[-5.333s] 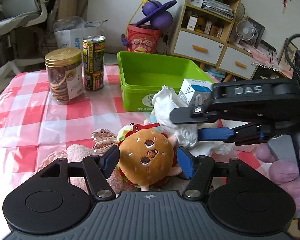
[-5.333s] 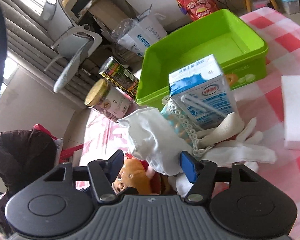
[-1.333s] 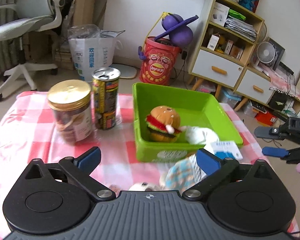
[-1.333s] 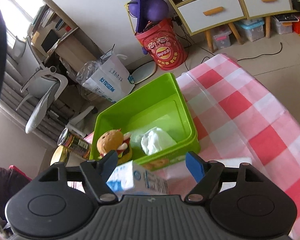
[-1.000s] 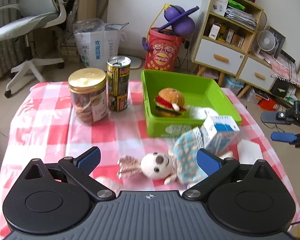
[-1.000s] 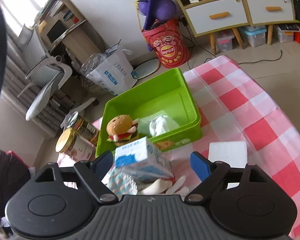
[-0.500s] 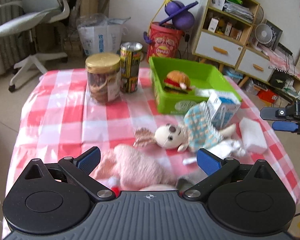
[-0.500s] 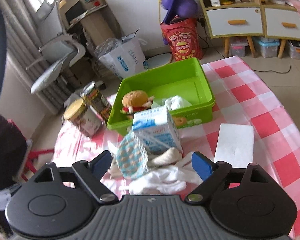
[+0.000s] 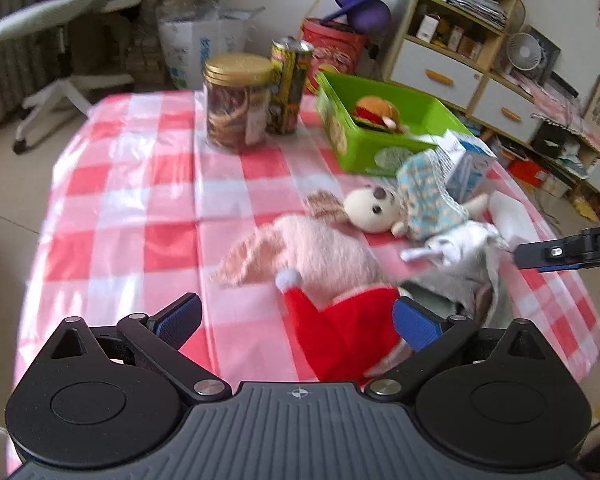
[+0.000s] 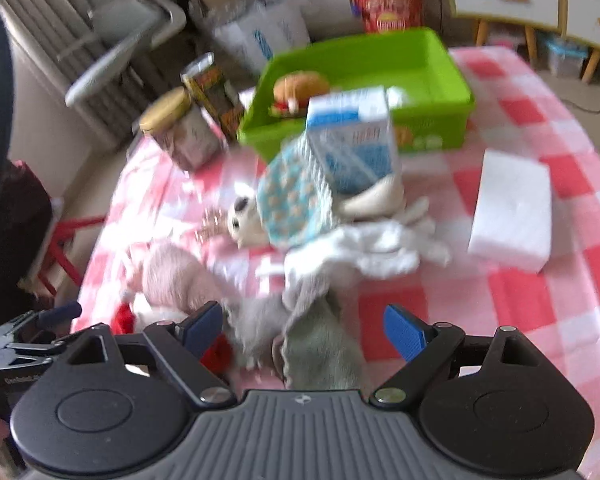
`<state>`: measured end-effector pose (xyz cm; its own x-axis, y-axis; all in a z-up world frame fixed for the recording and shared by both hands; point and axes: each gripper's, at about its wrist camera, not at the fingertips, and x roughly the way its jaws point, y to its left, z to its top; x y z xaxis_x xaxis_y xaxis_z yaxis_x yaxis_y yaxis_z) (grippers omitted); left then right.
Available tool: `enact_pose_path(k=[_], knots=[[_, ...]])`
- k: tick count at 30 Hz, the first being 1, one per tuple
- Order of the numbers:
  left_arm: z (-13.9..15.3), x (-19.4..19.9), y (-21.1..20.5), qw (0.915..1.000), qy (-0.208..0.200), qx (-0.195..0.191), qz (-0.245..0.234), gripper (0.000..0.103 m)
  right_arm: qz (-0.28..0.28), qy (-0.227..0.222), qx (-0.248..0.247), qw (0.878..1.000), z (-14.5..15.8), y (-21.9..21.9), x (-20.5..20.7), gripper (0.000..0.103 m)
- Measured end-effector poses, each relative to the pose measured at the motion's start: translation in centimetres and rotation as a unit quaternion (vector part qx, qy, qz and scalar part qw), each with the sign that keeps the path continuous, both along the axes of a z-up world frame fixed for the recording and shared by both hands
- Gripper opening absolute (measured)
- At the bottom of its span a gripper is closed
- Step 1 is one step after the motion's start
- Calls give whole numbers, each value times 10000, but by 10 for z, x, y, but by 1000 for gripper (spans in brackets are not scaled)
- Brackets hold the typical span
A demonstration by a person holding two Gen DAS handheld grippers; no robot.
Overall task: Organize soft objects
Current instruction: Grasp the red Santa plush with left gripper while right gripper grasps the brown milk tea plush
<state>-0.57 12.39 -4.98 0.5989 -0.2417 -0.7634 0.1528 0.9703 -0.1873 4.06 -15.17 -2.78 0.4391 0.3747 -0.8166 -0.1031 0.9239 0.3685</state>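
Observation:
A green bin (image 9: 384, 148) (image 10: 432, 76) at the back of the table holds a burger plush (image 9: 376, 114) (image 10: 298, 88) and a white cloth. On the checked cloth lie a pink plush (image 9: 320, 256) (image 10: 172, 276), a red plush piece (image 9: 344, 336), a cream bunny doll in a blue dress (image 9: 376, 208) (image 10: 288, 200), and white and grey cloths (image 9: 460, 252) (image 10: 340, 256). My left gripper (image 9: 296, 320) is open above the red piece. My right gripper (image 10: 304, 332) is open over the grey cloth (image 10: 320, 344).
A milk carton (image 9: 468, 164) (image 10: 352, 136) stands by the bin. A gold-lidded jar (image 9: 238, 100) and a can (image 9: 288, 86) stand left of the bin. A white foam block (image 10: 512, 216) lies at the right. The table edge runs along left and right.
Both grippers have pulled back and lowered toward the near end of the table; earlier the burger plush and white cloth went into the bin. The plush pile now lies just ahead of the fingers.

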Motion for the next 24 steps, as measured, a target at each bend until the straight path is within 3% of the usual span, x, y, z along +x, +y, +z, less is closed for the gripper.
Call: enact_pose_path(k=[7, 10, 12, 16, 20, 24], knots=[[-12, 1, -14, 9978, 342, -467, -331, 77, -101, 381, 81, 9992, -19, 7, 8, 61], [-18, 4, -22, 9973, 446, -454, -361, 69, -128, 554, 142, 9983, -26, 10, 9, 53], [-20, 7, -25, 9972, 506, -462, -310, 65, -194, 640, 154, 9976, -31, 9, 11, 41], [-22, 9, -26, 9970, 558, -486, -221, 63, -405, 712, 218, 9964, -31, 2, 11, 36], [-19, 9, -25, 9969, 575, -498, -197, 60, -478, 165, 204, 9985, -4, -9, 4, 36], [-18, 10, -27, 9967, 590, -520, -190, 57, 101, -80, 943, 9955, 9, -3, 0, 29]])
